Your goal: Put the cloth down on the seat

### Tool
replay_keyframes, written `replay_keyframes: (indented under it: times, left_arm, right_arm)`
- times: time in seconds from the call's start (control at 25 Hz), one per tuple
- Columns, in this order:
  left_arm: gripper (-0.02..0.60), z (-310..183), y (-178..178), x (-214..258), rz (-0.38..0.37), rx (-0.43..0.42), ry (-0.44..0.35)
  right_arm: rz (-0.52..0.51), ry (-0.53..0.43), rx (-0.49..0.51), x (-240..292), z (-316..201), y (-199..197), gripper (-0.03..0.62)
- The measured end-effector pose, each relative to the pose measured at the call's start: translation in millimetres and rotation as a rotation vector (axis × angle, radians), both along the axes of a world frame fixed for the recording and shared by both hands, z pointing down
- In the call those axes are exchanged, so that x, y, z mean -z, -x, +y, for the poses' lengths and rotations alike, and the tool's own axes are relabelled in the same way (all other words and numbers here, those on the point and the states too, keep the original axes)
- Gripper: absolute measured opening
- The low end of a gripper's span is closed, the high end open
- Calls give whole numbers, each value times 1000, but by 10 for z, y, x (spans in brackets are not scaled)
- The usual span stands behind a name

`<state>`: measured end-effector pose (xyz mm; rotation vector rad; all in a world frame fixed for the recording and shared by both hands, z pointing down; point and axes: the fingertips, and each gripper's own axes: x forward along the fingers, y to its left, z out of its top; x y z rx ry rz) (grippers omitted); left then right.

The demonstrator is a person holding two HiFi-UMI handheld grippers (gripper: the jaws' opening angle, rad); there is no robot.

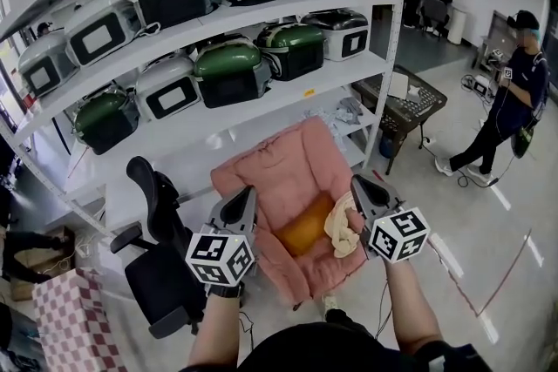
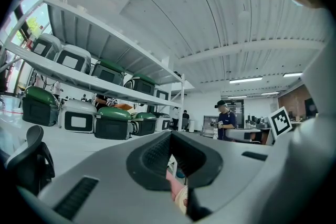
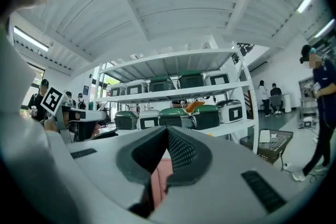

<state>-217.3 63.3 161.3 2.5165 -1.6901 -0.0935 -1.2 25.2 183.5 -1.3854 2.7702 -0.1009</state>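
A pink armchair point(image 1: 279, 165) with an orange cushion point(image 1: 305, 226) on its seat stands before the shelving. The cream cloth point(image 1: 340, 233) lies crumpled on the seat's right side against the armrest, partly hidden by my right gripper point(image 1: 359, 186). That gripper hovers just above the cloth, jaws shut with nothing between them. My left gripper point(image 1: 247, 198) is held over the chair's left armrest, also shut and empty. In the left gripper view a sliver of pink chair point(image 2: 173, 181) and cream cloth point(image 2: 182, 198) shows below the jaws. The right gripper view shows only pink upholstery point(image 3: 159, 181) there.
Tall white shelving point(image 1: 261, 100) with green and white cases stands behind the armchair. A black office chair point(image 1: 161, 266) is close on the left, with a checkered box point(image 1: 65, 318) at lower left. A small table point(image 1: 410, 104) and a standing person point(image 1: 510, 100) are on the right.
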Motion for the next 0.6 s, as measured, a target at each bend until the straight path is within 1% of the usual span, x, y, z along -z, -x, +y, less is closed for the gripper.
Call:
replay_keyframes:
  times: [0.6]
  left_arm:
    - [6,50,12,-9,-3,-1,-2]
  right_arm:
    - [6,-8,-3,-6,68,26,5]
